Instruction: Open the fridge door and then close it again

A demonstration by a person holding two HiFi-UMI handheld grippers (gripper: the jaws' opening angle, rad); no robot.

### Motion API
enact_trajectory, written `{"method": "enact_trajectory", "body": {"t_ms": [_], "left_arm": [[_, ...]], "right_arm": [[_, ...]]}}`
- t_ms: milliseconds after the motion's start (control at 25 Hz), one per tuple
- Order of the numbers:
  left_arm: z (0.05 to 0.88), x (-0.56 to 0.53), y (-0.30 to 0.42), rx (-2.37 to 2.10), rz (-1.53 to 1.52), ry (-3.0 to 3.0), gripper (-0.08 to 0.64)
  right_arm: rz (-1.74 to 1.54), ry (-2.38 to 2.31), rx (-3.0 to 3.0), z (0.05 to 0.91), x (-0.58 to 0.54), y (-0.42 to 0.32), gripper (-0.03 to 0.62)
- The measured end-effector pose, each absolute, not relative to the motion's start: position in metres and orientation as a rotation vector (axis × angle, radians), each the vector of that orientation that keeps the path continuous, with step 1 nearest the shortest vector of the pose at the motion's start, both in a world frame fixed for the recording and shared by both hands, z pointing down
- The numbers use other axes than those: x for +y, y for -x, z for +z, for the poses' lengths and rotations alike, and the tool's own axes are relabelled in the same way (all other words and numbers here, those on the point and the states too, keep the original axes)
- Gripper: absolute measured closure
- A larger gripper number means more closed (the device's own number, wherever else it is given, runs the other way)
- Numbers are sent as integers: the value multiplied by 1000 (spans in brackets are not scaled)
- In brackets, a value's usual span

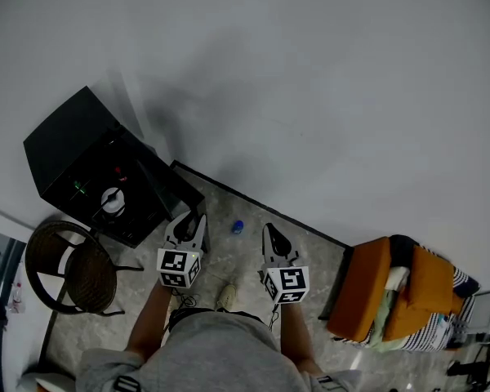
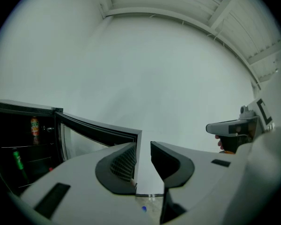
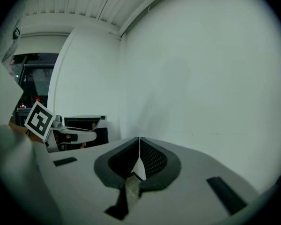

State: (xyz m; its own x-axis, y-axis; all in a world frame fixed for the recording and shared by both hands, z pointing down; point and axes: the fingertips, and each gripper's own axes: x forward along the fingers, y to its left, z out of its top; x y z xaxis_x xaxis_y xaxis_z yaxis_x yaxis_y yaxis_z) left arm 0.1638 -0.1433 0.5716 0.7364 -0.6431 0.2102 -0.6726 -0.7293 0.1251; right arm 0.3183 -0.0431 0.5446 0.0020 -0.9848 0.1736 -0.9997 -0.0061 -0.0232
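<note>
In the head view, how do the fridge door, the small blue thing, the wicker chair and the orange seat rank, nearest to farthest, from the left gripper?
From the left gripper:
1. Fridge door, open, right at its tips.
2. Blue thing, just to its right.
3. Wicker chair, to its left.
4. Orange seat, far right.

Dim, flat, greyish light; soft shadow on the wall (image 1: 327, 80) ahead. Both gripper views fisheye; black corners, edges bent.

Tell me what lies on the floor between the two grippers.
In the head view, a small blue thing lies on the floor between the left gripper and the right gripper.
</note>
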Motion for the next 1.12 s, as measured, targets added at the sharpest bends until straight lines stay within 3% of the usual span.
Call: {"method": "enact_trajectory", "body": {"t_ms": [640,1120], "left_arm": [[573,-150,-176,-1033,232,-2753,462],[556,-139,-148,-1099,193,-2747,462]], "right_arm": [[215,-2195,-2095,545,-36,-333,566],[191,-2070,-2260,533,-52,-289,566]]}}
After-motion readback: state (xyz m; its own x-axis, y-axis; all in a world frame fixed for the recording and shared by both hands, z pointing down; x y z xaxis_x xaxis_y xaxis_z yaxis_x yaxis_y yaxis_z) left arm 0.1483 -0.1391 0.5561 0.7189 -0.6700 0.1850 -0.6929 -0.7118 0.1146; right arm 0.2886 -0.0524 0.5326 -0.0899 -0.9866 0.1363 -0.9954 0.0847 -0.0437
